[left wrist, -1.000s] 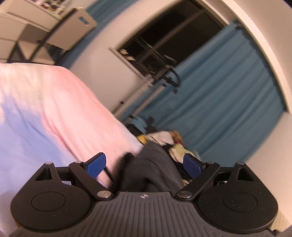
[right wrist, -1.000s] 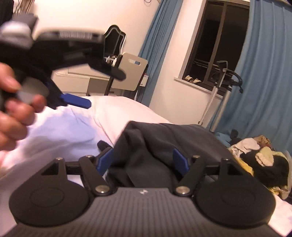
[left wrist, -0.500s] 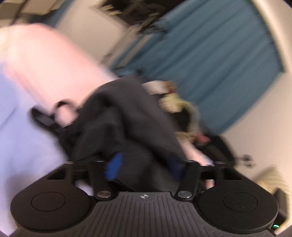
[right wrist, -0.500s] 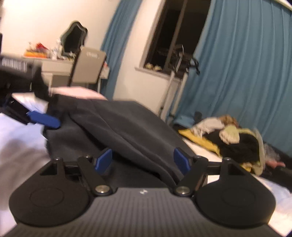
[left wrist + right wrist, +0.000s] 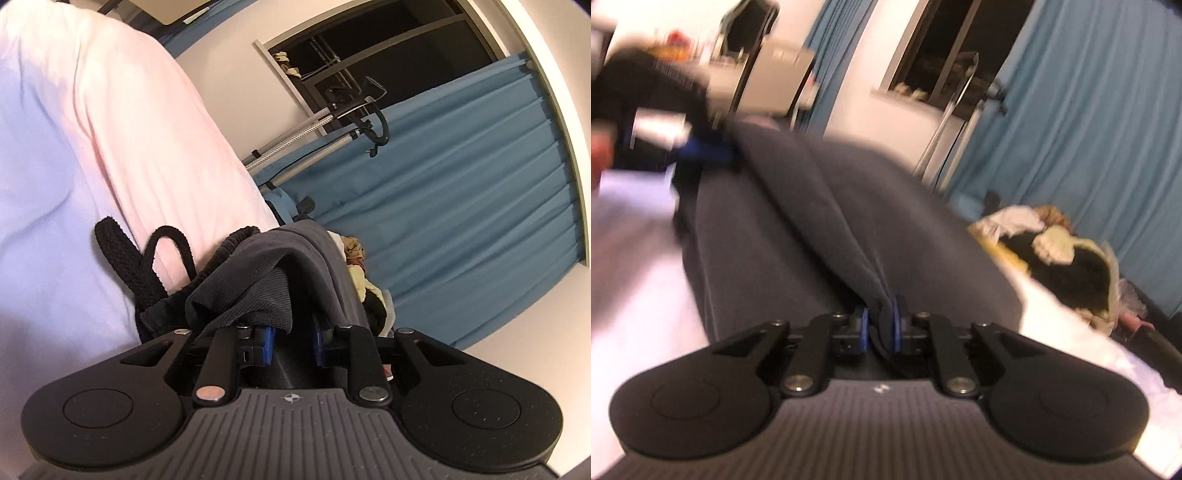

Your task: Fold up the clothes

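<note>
A dark grey garment (image 5: 798,236) with a black drawstring (image 5: 147,258) lies stretched over the bed. My left gripper (image 5: 291,343) is shut on the garment's waistband end (image 5: 255,295), with cloth bunched over its blue pads. My right gripper (image 5: 879,328) is shut on a fold at the garment's near edge. In the right wrist view the left gripper (image 5: 701,151) shows blurred at the far left, gripping the other end, with the cloth pulled taut between the two.
The bed has a white and pink cover (image 5: 92,129). A pile of mixed clothes (image 5: 1060,254) lies at the bed's right edge. Blue curtains (image 5: 461,184), a dark window and a metal stand (image 5: 332,122) are behind. A chair (image 5: 783,77) stands at the back left.
Both grippers have closed from open onto the dark garment. The garment has been drawn out flat and taut between them. The left gripper moved to the waistband end.
</note>
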